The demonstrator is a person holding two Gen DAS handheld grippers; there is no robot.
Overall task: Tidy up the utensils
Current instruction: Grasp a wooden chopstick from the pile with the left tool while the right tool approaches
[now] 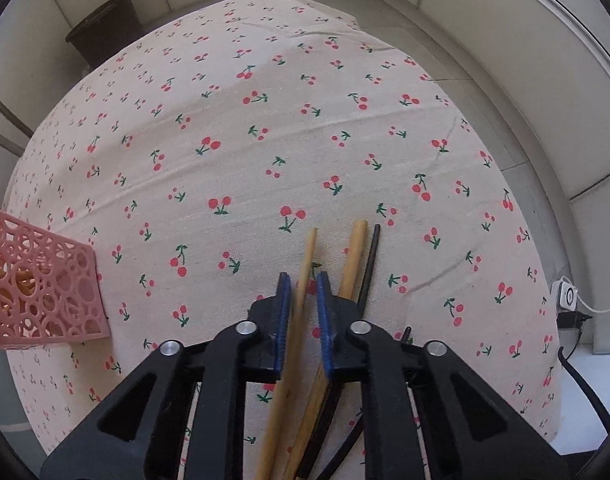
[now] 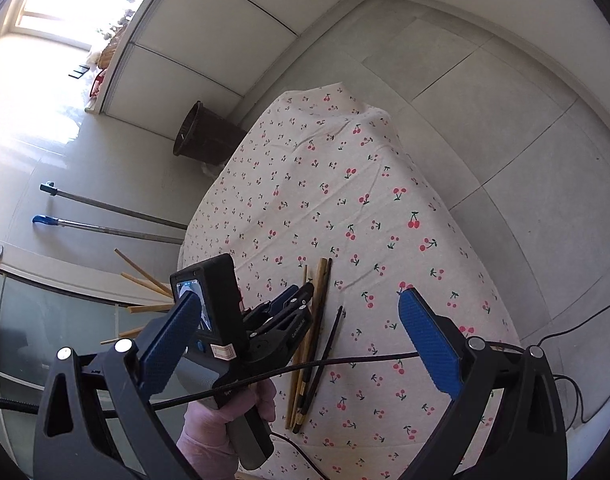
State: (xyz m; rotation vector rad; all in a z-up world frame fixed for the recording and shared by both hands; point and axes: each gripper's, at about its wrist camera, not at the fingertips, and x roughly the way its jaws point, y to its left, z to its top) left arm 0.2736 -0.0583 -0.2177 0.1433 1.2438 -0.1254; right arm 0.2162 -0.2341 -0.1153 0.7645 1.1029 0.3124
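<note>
1. The left gripper [image 1: 303,292], black with blue pads, points steeply down at the cherry-print tablecloth [image 1: 265,128]; its jaws are clamped on a thin pale wooden chopstick [image 1: 305,264], which runs between the pads from 6 o'clock up towards 12 o'clock in the left wrist view.
2. Just to the 3 o'clock side of that stick lies a thicker pale wooden chopstick [image 1: 355,256], passing under the right-hand pad, and beside it again a slim black chopstick [image 1: 370,264]; both rest on the cloth.
3. At 9 o'clock in the same view stands a pink plastic basket with a circle-pattern lattice wall [image 1: 45,280], with yellowish sticks showing dimly inside.
4. The right gripper [image 2: 305,340] hovers above the table with its blue pads far apart and nothing between them.
5. From the right wrist view, a gloved hand [image 2: 225,420] grips the left tool's handle at 6 o'clock, and the chopsticks lie in a loose bundle just past it.
6. A dark brown round bin [image 2: 201,136] stands on the floor at 11 o'clock, beyond the table's far corner.
7. Two long metal poles [image 2: 117,220] lie on the floor at 9 o'clock.
</note>
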